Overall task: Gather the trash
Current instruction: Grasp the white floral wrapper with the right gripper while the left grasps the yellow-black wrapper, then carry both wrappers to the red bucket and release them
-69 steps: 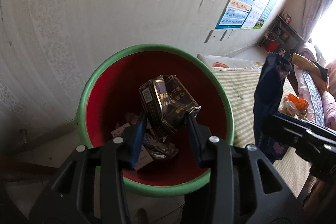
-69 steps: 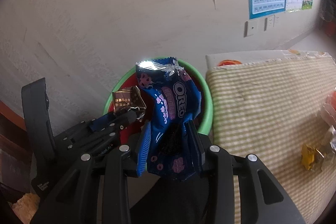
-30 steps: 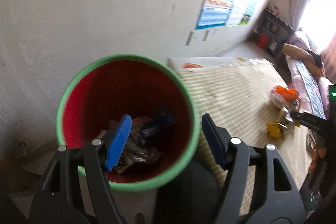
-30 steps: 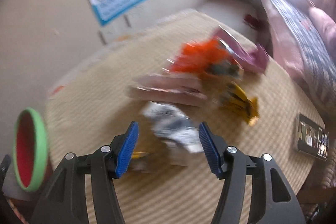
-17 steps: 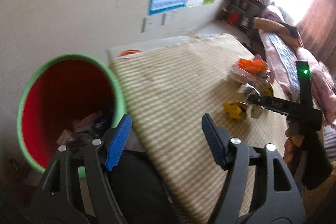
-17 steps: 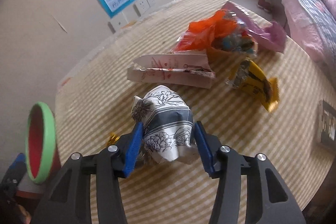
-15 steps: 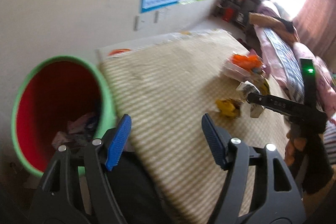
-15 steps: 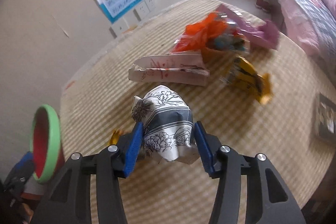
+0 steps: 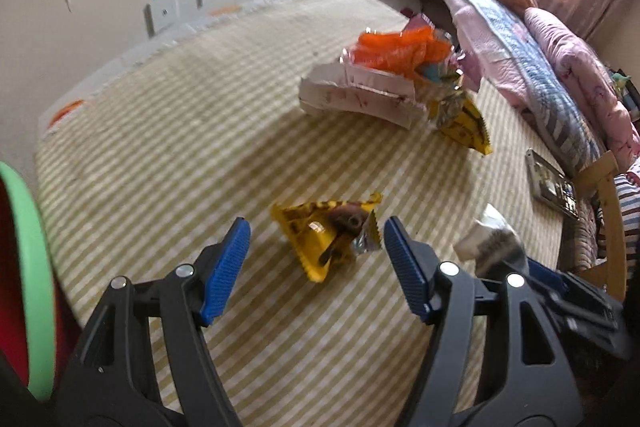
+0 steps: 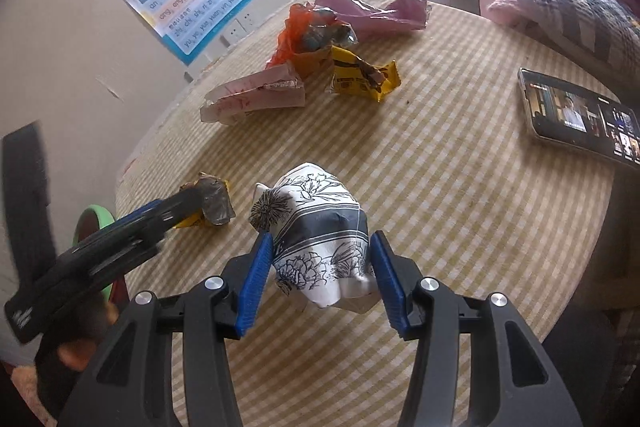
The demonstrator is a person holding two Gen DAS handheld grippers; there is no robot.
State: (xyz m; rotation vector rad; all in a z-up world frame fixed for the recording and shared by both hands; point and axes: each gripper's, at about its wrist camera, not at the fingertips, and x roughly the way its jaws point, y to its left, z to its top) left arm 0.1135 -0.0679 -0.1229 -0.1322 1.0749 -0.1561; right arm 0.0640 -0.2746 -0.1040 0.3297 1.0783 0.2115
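My left gripper [image 9: 316, 251] is open, its jaws either side of a yellow snack wrapper [image 9: 324, 231] lying on the checked tablecloth [image 9: 168, 155]. My right gripper [image 10: 322, 267] is shut on a crumpled paper cup [image 10: 316, 223] with black flower print, held over the table. In the right wrist view the left gripper [image 10: 120, 235] reaches the same yellow wrapper [image 10: 212, 203]. The green-rimmed red bin [image 9: 28, 267] stands at the table's left edge; it also shows in the right wrist view [image 10: 94, 217].
Further back lie a torn pink-white carton [image 10: 252, 99], an orange bag [image 10: 300, 31], a pink wrapper [image 10: 372, 11] and another yellow wrapper [image 10: 360, 75]. A phone [image 10: 580, 115] lies at the table's right edge. A bed with pink quilts [image 9: 552, 67] stands beyond.
Both grippers dropped their wrappers into the bin, opened and swung over the table. The right closed on the paper cup. The left came down around the yellow wrapper.
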